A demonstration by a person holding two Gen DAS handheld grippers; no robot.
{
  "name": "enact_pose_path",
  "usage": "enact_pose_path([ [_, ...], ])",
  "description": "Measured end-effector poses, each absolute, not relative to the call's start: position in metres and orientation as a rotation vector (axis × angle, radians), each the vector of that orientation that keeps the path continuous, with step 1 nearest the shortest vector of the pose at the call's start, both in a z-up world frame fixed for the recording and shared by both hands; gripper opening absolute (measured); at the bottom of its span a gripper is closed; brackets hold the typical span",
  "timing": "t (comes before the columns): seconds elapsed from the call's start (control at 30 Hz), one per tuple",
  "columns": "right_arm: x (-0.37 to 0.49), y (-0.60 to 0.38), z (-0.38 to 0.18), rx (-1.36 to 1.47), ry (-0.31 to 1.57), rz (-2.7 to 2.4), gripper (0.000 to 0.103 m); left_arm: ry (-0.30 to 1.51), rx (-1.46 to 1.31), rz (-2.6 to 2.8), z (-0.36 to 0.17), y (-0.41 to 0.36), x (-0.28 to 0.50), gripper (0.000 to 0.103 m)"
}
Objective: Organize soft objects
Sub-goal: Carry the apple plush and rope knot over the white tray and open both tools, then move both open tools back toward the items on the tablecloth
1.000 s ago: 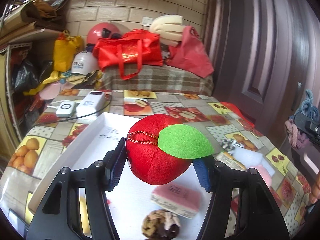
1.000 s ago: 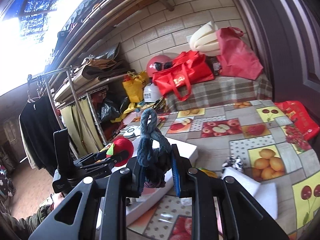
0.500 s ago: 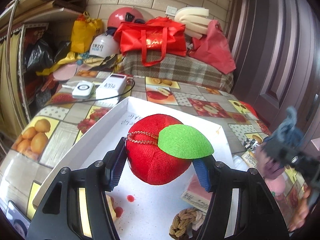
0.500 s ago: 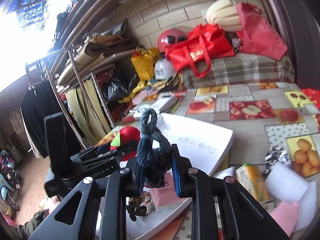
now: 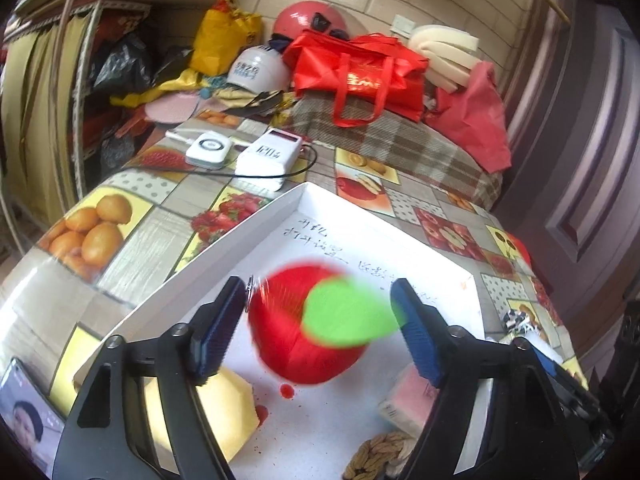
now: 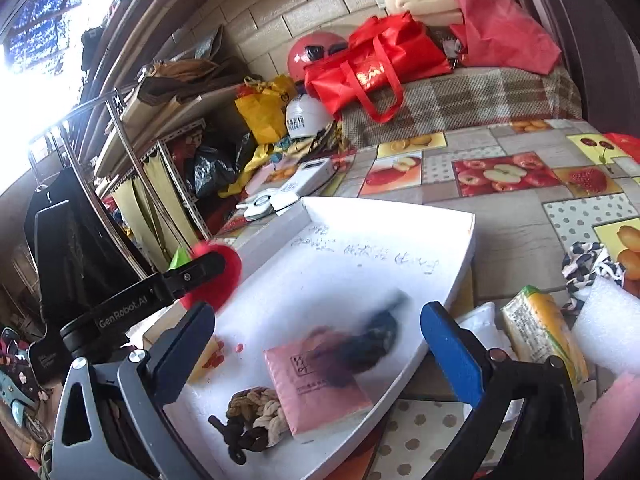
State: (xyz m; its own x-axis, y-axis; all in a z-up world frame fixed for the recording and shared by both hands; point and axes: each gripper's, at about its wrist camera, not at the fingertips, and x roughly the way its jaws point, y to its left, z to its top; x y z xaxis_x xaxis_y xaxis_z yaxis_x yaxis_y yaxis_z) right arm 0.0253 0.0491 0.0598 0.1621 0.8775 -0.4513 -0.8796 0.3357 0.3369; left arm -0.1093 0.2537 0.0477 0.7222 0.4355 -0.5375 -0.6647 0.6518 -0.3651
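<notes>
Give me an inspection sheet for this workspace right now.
Surface: fruit-print tablecloth.
Job's things: white tray holds a pink packet, braided rope, yellow block; blurred red apple toy and dark rope are above the tray.
Clutter: juice carton, white foam.
Grippers: left gripper and right gripper opening, pads clear.
Cables: black cable.
Surroundings: red bag, helmet.

Red plush apple with green leaf between blue pads; white tray; pink packet beyond right claw; fruit-print tablecloth
</notes>
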Motion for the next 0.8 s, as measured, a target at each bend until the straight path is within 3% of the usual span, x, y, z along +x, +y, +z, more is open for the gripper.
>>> enact_pose_path([
  [0.37, 0.020, 0.001, 0.080, 0.105, 0.516, 1.207, 0.103, 0.460, -0.786, 0.534, 0.047, 0.256, -0.098, 0.085],
  [0.6, 0.019, -0.034, 0.095, 0.188, 0.422, 1.185, 0.103, 0.223, -0.784, 0.327, 0.094, 0.232, -0.110, 0.086],
  [0.67, 0.017, -0.040, 0.098, 0.191, 0.403, 1.185, 0.103, 0.254, -0.700, 0.368, 0.116, 0.221, -0.104, 0.093],
  [0.7, 0.017, -0.043, 0.099, 0.192, 0.394, 1.182, 0.103, 0.283, -0.643, 0.393, 0.127, 0.214, -0.098, 0.103],
  [0.8, 0.016, -0.054, 0.103, 0.215, 0.365, 1.173, 0.103, 0.394, -0.610, 0.332, 0.147, 0.198, -0.078, 0.103],
])
